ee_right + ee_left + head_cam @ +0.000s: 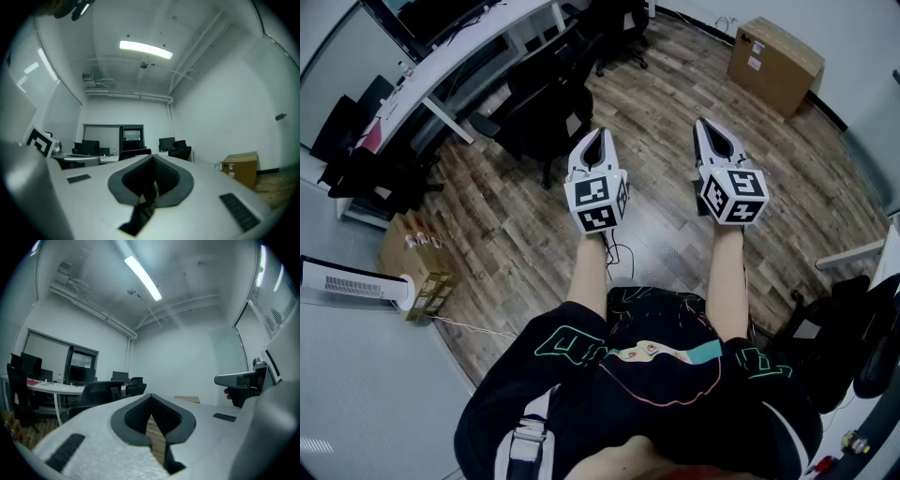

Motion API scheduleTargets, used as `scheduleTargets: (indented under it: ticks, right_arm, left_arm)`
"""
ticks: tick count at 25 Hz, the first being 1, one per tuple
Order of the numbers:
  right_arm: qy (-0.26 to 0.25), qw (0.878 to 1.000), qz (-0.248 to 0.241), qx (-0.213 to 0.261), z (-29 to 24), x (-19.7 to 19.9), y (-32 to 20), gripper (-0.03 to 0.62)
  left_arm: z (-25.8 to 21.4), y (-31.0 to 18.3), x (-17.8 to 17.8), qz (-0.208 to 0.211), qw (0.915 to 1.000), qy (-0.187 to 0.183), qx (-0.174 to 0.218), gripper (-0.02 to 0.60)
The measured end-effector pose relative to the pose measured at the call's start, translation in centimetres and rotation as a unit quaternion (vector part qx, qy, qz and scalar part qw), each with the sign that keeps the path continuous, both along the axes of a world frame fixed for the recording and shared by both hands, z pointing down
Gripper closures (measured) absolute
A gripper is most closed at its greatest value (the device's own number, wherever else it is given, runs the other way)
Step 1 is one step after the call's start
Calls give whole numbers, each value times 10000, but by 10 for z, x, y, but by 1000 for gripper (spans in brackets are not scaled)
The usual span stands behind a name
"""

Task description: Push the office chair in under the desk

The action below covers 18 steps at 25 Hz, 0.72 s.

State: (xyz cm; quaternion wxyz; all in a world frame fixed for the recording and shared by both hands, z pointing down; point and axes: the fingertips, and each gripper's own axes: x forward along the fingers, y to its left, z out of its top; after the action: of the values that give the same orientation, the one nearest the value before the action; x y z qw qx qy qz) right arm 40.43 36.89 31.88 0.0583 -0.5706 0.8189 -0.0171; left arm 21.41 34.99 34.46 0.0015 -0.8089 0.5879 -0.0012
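The black office chair [539, 122] stands on the wood floor, pulled out from the long white desk [464, 42] at the upper left. My left gripper [598, 134] is held level in the air just right of the chair and apart from it, shut on nothing. Farther right my right gripper [705, 125] is also shut and empty. In the left gripper view the shut jaws of the left gripper [151, 397] point past the chair [96, 393] and desk [51, 388] at the left. The right gripper view shows the right gripper [152, 159] shut, with dark chairs [180, 152] far ahead.
A large cardboard box [773, 61] sits by the far wall at the upper right. A smaller box [412, 248] and a white fan heater [352, 286] stand at the left. Another dark chair [853, 337] and a desk edge [853, 255] are at my right.
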Motion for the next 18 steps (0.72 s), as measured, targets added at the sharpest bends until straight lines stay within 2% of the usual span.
scheduleTargets:
  ticks: [8, 18]
  right_arm:
    - [-223, 9997, 23, 121, -7, 16, -17, 589]
    - [-402, 9990, -95, -151, 14, 1, -55, 589]
  left_arm:
    - [-6, -13, 10, -6, 10000, -39, 38, 574]
    - [14, -40, -29, -313, 9993, -71, -177, 574]
